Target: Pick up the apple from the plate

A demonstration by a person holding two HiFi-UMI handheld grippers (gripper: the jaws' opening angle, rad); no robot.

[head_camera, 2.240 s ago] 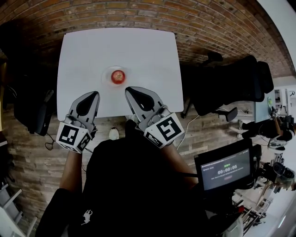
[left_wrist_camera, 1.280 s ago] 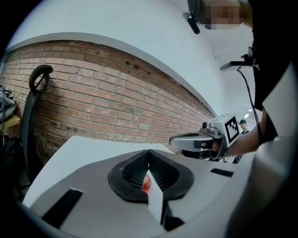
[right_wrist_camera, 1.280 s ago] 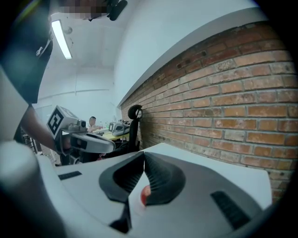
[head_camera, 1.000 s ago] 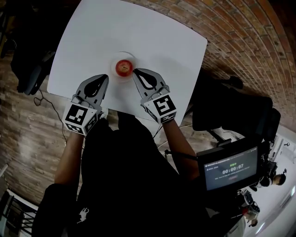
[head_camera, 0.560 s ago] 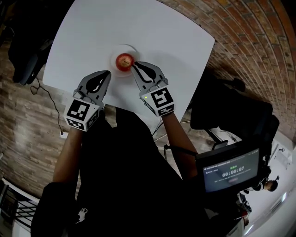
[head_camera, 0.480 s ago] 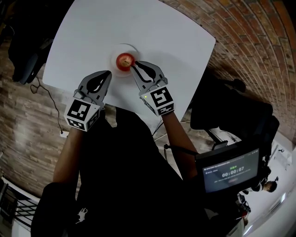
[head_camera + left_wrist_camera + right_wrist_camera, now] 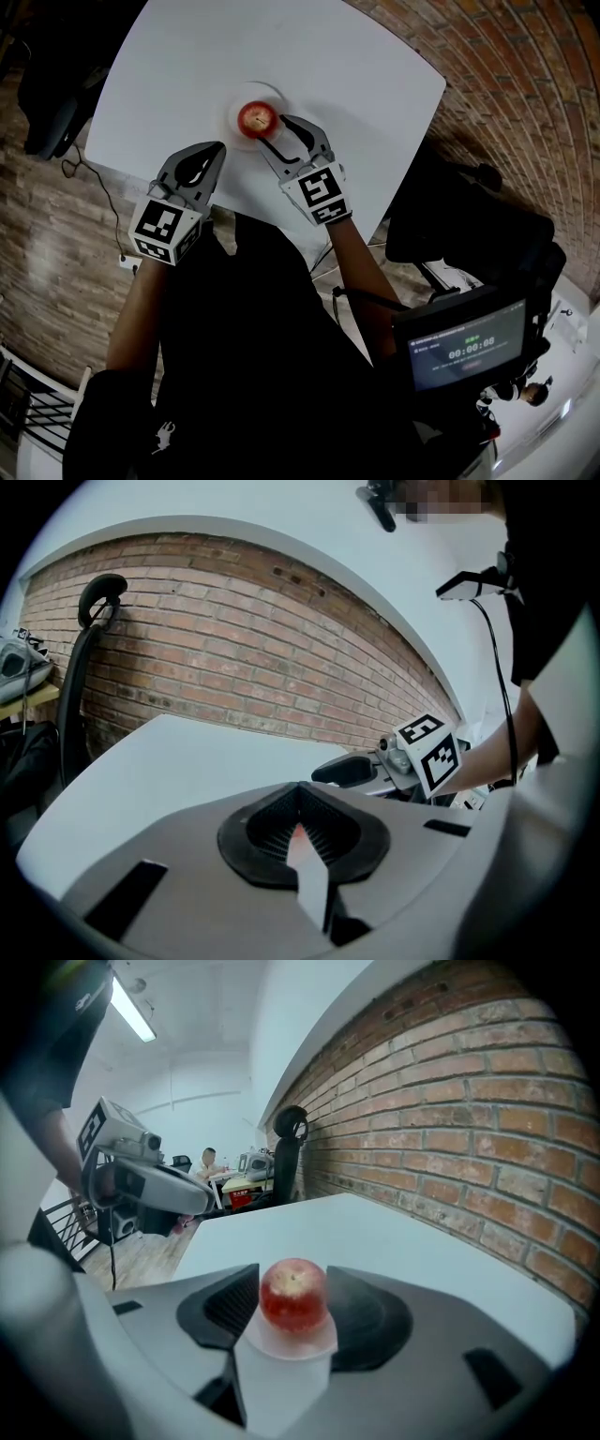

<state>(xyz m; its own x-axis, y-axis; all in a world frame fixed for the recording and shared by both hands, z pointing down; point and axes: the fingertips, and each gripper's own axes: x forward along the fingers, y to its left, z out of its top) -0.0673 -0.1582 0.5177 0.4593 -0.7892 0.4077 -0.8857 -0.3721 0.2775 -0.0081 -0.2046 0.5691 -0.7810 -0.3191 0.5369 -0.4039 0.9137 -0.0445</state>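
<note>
Apple: red, upright, stem end up, sitting at the centre of the plate. Not lifted.

Plate: small, round and pale, on the white table, roughly mid-table and well in from every edge.

Right gripper: tips at the plate's near-right rim, pointing down at the apple. Its jaws stand apart and have just been opening. In the right gripper view the apple sits in the gap between the two black pads, on the plate. I cannot tell whether either pad touches the apple. No grip; the gripper is released.

Left gripper: off the plate, on its near-left side, over bare table and clear of the rim. In the left gripper view the jaw tips meet, clenched, with nothing held between them. The other gripper's marker cube shows to the right in that view.

Surroundings: brick floor beyond the plate's far side of the table; a brick wall runs along the table's edge in the right gripper view.
</note>
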